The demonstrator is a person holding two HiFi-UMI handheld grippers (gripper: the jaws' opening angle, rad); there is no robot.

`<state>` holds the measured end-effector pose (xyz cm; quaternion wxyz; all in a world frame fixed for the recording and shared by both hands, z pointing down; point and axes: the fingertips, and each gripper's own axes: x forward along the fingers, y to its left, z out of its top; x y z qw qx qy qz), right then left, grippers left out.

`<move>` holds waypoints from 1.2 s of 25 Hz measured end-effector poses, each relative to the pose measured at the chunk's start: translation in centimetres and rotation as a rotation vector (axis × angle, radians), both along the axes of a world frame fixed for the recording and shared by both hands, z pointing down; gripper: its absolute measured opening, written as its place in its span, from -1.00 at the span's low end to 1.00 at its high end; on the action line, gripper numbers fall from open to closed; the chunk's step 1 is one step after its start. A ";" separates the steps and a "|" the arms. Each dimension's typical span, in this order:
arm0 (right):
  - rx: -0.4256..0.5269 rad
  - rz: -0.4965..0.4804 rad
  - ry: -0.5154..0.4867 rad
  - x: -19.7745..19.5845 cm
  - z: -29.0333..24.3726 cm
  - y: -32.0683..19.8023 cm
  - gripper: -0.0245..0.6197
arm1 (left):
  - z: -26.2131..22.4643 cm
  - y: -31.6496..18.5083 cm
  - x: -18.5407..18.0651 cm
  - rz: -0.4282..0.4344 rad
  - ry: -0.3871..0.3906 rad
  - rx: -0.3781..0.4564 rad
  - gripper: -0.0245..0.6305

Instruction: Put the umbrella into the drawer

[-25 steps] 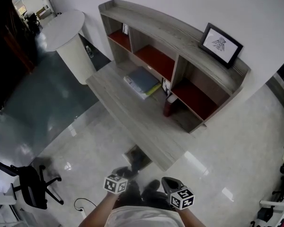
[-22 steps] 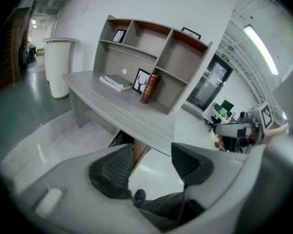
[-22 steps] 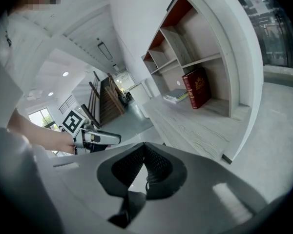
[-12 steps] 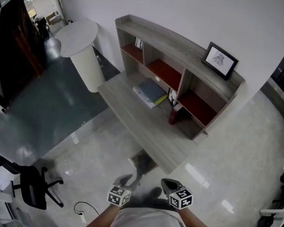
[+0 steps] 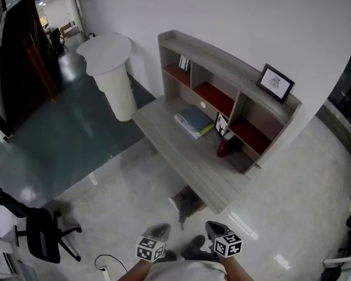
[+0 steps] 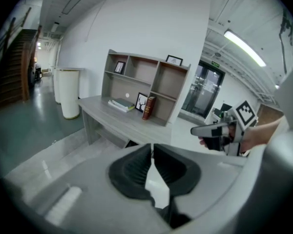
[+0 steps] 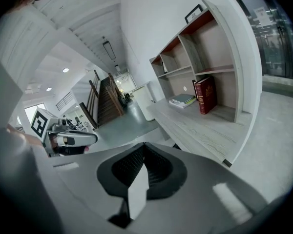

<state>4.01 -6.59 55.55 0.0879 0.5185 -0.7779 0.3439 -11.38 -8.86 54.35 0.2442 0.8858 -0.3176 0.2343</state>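
Note:
No umbrella shows in any view. The grey desk [image 5: 187, 151] with its hutch stands well ahead of me. A dark boxy shape [image 5: 186, 201] sits low under its near edge; I cannot tell whether it is the drawer. My left gripper [image 5: 161, 230] is at the bottom of the head view, over the floor and far short of the desk. Its jaws [image 6: 152, 146] are shut with nothing between them. My right gripper [image 5: 213, 226] hangs beside it, also shut and empty [image 7: 144, 145]. Each gripper shows in the other's view: the right gripper [image 6: 219, 129], the left gripper [image 7: 71, 139].
On the desk lie stacked books [image 5: 194, 122], with an upright red book [image 5: 223, 147] beside them. A framed picture [image 5: 275, 82] stands on the hutch top. A white round column table [image 5: 112, 69] is at the left, an office chair [image 5: 38, 239] at the lower left, and glossy floor lies between.
The desk has drawn farther away and shifted right in the head view. Both grippers stay low at the bottom edge, side by side.

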 end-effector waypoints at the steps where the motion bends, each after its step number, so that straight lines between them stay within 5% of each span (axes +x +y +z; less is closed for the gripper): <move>1: 0.003 0.010 0.002 -0.5 -0.3 0.3 -0.91 | -0.1 0.5 -0.7 -0.007 0.001 -0.004 -0.90; 18: 0.071 0.129 0.086 -4.5 -3.9 10.8 -0.91 | -1.7 11.2 -5.8 0.202 0.067 -0.026 -0.92; 30: 0.092 0.136 0.126 -3.8 -4.5 16.1 -0.91 | -2.4 14.3 -7.5 0.152 0.083 -0.007 -0.92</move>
